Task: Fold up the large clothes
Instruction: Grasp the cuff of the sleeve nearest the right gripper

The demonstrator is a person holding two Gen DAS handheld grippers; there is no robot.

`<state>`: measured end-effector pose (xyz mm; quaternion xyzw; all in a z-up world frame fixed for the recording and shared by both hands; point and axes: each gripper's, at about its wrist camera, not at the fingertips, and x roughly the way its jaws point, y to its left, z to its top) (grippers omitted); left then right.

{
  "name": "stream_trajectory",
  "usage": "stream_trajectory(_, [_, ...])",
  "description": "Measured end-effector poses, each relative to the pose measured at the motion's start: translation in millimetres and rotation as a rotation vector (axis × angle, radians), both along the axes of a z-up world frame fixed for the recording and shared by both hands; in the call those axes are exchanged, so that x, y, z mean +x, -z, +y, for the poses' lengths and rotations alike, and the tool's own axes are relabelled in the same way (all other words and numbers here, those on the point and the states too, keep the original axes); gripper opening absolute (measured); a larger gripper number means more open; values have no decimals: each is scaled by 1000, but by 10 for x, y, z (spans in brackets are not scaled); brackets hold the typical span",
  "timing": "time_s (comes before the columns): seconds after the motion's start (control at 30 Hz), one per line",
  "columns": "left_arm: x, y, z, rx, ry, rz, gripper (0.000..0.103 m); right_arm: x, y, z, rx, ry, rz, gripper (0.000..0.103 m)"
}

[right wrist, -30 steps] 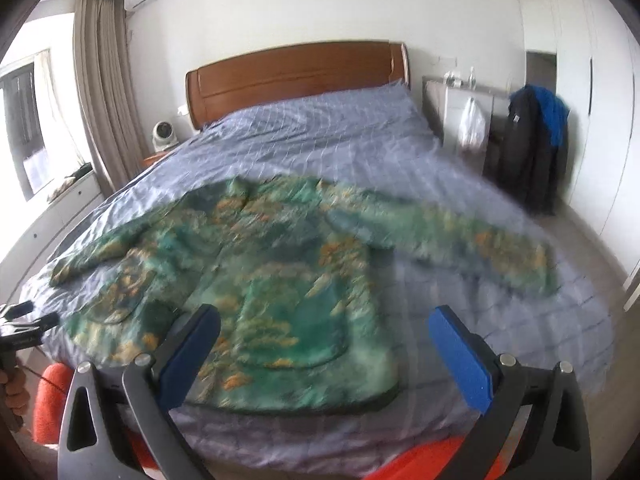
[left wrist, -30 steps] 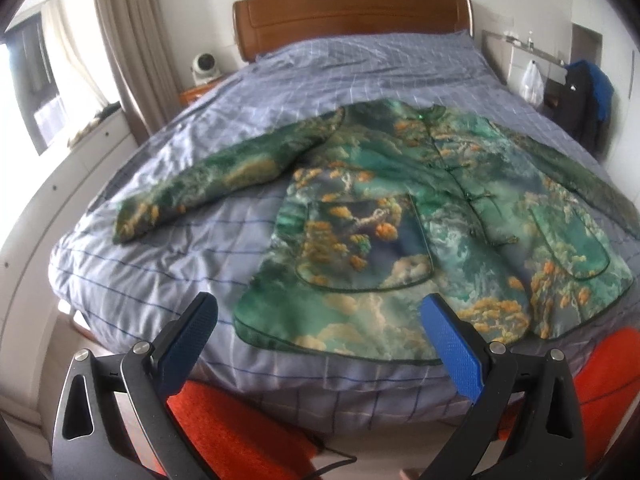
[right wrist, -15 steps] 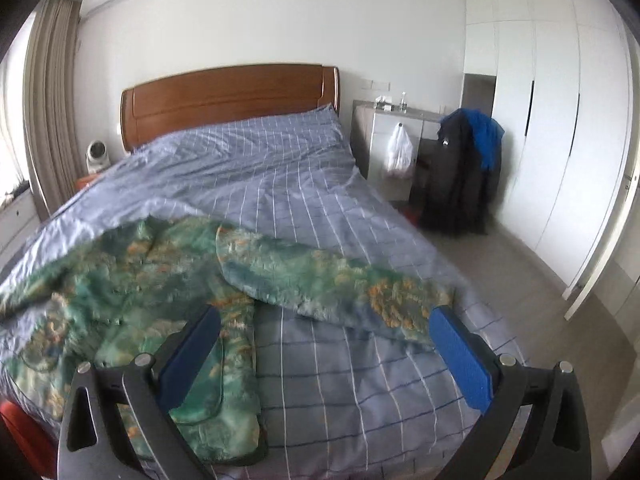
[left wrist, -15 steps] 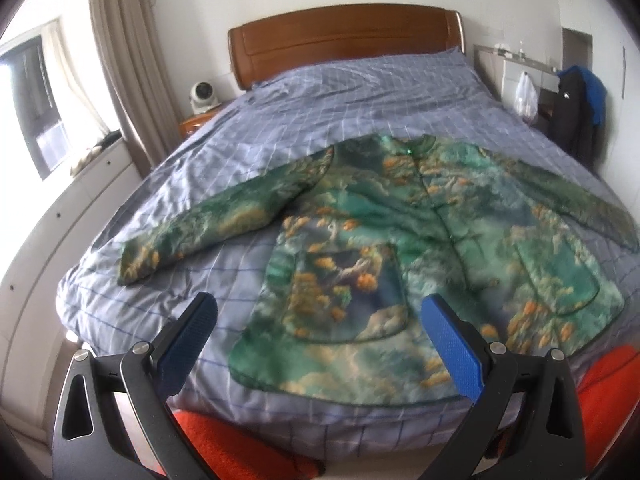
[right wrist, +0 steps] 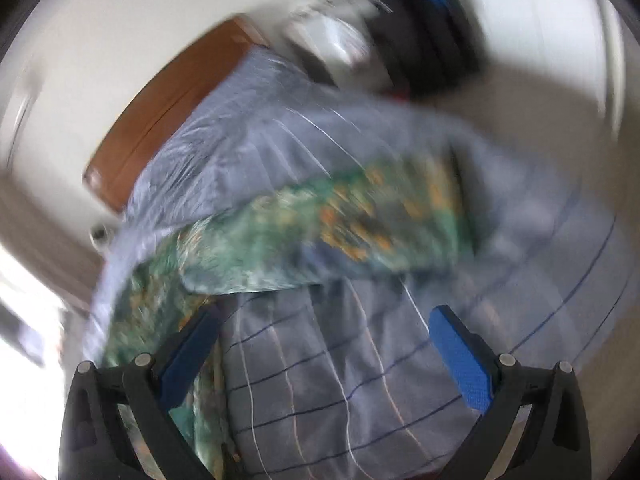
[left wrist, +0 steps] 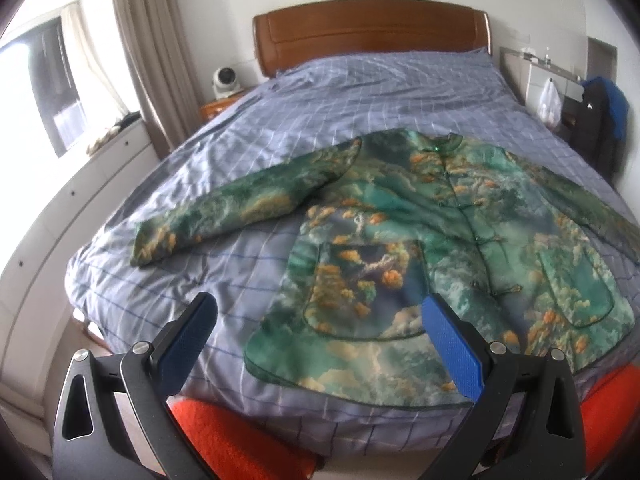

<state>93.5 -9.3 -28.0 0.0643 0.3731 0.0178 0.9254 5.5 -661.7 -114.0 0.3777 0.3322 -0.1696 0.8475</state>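
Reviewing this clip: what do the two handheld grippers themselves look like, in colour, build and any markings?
Both look alike. The left gripper and right gripper each have two black angular arms with triangular cut-outs and round silver pivot bolts. The fingers carry flat blue pads with a fine dotted texture. No cables, labels or sleeves show; the right wrist view is motion-blurred, so fine detail there is unclear.

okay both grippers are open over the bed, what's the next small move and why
Probably lower the open right gripper onto the cuff end of the green floral padded jacket, whose sleeve lies spread on the grey checked duvet just ahead. Nothing is gripped yet; the left gripper hovers near the hem.
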Motion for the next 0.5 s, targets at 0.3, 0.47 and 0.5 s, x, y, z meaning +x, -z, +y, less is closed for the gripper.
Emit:
stream_trajectory(0.3, [34, 75, -56, 35, 7, 31, 102, -12, 967, -761, 440, 316, -171, 102])
stream_trajectory(0.47, [75, 113, -56, 46, -2, 40, 102, 333, 966, -895, 375, 336, -152, 85])
stream_trajectory(0.5, [81, 132, -46, 45, -5, 43, 102, 406, 978, -894, 359, 329, -118, 68])
